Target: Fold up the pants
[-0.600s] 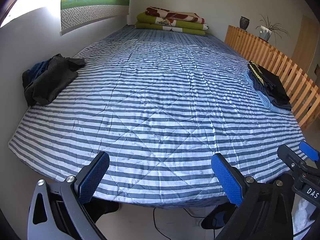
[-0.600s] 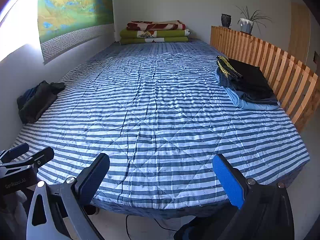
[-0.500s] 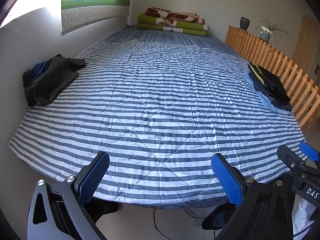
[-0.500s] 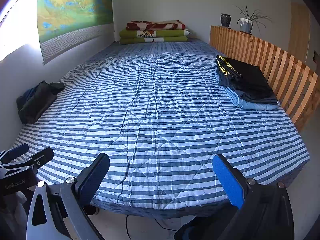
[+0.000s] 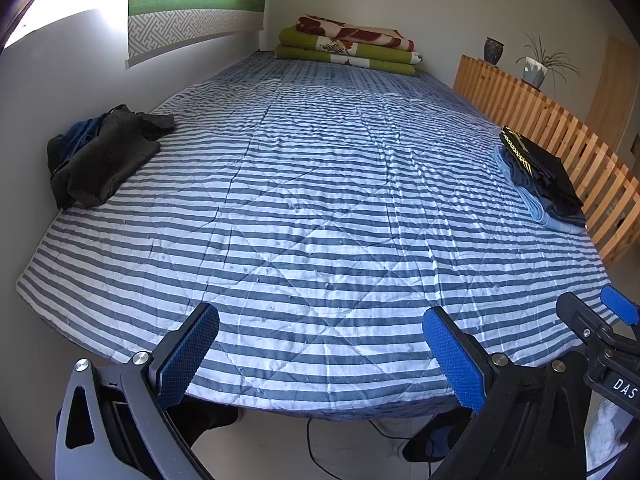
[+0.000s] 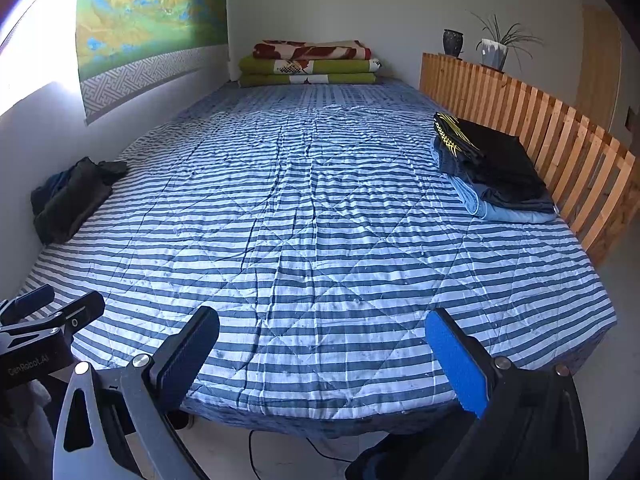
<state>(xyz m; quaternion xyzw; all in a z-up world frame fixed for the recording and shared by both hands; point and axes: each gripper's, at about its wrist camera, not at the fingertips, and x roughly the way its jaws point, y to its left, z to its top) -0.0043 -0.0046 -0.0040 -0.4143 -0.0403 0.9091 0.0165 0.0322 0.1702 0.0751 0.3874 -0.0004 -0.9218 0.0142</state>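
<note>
Left gripper (image 5: 320,344): wide open, nothing inside, up in the air at the near end of the bed.
Right gripper (image 6: 322,346): wide open too, nothing inside, just beside the left one at the same end.
Bed cover (image 5: 320,184): blue and white stripes, bare in the middle, a few small wrinkles.
Messy pants (image 5: 102,156): a dark lump on the left edge of the bed, next to the wall, not folded, well apart from both grippers.
Folded pile (image 6: 492,168): neat clothes on the right edge, beside the wooden rail (image 6: 540,128); black on top, light blue at the bottom.
Blankets (image 5: 348,46): green and red, stacked at the far end, not part of the job.
Plants (image 6: 494,46): a pot and a vase on top of the rail, far away.
Just changed: almost nothing since half a second ago; same view, same open fingers, only a tiny drift.
Meaning for the job: probably a pause between one pair of pants and the next.
How far along: some clothes look done on the right; at least one dark lump left to do.
Next, most likely: reach left for the dark lump, pull it to the bare middle, spread it flat.
Watch out: more than one thing may be tangled in that lump; hard to tell from here.
</note>
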